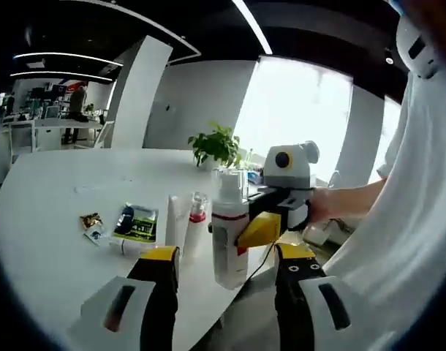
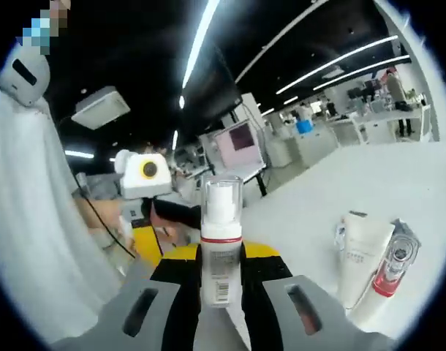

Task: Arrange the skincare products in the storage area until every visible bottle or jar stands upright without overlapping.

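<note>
Right gripper (image 2: 221, 292) is clamped on the upright pump bottle (image 2: 221, 248) above the white table (image 2: 398, 183) edge, while left gripper (image 1: 227, 281) hovers spread and empty beside it.

Pump bottle (image 2: 221, 248) base hidden between jaws (label print too blurred)

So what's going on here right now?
The right tongs are clamped on a white pump bottle, holding it upright at the near edge of the white table. The left tongs are open and hold nothing. A white tube and a small red-capped bottle lie together on the table, not yet stood up.
</note>
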A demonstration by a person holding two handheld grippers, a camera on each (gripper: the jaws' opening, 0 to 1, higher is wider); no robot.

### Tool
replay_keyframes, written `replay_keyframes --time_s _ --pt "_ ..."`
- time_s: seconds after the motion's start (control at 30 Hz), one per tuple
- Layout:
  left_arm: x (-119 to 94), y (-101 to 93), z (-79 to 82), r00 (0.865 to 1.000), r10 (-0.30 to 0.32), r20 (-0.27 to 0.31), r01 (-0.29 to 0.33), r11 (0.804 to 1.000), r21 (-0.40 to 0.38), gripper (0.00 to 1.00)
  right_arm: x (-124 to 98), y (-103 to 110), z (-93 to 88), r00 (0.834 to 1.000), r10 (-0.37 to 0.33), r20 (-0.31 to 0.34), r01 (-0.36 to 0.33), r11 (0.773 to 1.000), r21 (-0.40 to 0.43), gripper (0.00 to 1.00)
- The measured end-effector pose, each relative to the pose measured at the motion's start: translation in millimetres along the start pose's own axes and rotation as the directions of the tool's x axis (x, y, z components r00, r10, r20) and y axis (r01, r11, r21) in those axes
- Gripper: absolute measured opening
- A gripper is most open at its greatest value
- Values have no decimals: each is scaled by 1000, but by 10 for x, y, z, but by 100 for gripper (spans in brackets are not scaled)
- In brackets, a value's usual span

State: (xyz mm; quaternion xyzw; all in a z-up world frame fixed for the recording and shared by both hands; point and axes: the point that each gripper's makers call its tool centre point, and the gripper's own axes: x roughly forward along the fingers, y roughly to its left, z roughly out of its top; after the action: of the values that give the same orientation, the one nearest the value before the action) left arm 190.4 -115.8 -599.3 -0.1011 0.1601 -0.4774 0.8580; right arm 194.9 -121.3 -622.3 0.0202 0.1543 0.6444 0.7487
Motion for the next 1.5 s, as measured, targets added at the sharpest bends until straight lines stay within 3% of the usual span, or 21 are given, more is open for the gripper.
replay_keyframes --time_s 0.1,0.17,0.27,0.37,0.43,0.57,0.8,0.97,1.13,1.27,1.5 --pt "46 -118 162 997 -71 15 70 996 47 40 -27 72 -50 998 39 -44 -41 998 -55 19" --pt "88 -184 183 994 -106 -22 108 989 98 37 -45 109 -76 997 56 -57 -60 995 -76 19" --pt "149 -202 114 989 -111 -98 126 979 158 37 -82 135 -145 994 65 -92 -76 990 -116 19" --pt "209 -252 -2 972 -130 -196 174 958 230 33 -107 172 -192 991 77 -111 -92 986 -141 19" --pt "248 -306 -15 964 -147 -224 207 940 273 32 -129 174 -229 990 78 -121 -95 984 -150 19" --pt "321 -293 -66 950 -114 -291 214 916 340 30 -155 153 -305 986 71 -151 -98 980 -176 19" --pt "429 -260 -97 939 -95 -331 227 893 388 26 -142 101 -376 984 63 -169 -96 977 -192 20" --pt "472 -231 -126 937 -90 -338 224 897 381 24 -132 -17 -445 976 11 -218 -60 974 -218 20" --pt "599 -112 -223 933 -85 -351 232 887 400 23 -150 -172 -551 966 -63 -251 1 971 -239 20" --pt "745 8 -334 926 -95 -365 248 882 401 23 -213 -363 -711 935 -174 -309 73 947 -314 21" --pt "995 145 -583 894 -87 -440 296 851 433 23 -234 -620 -991 907 -222 -359 111 946 -305 20"
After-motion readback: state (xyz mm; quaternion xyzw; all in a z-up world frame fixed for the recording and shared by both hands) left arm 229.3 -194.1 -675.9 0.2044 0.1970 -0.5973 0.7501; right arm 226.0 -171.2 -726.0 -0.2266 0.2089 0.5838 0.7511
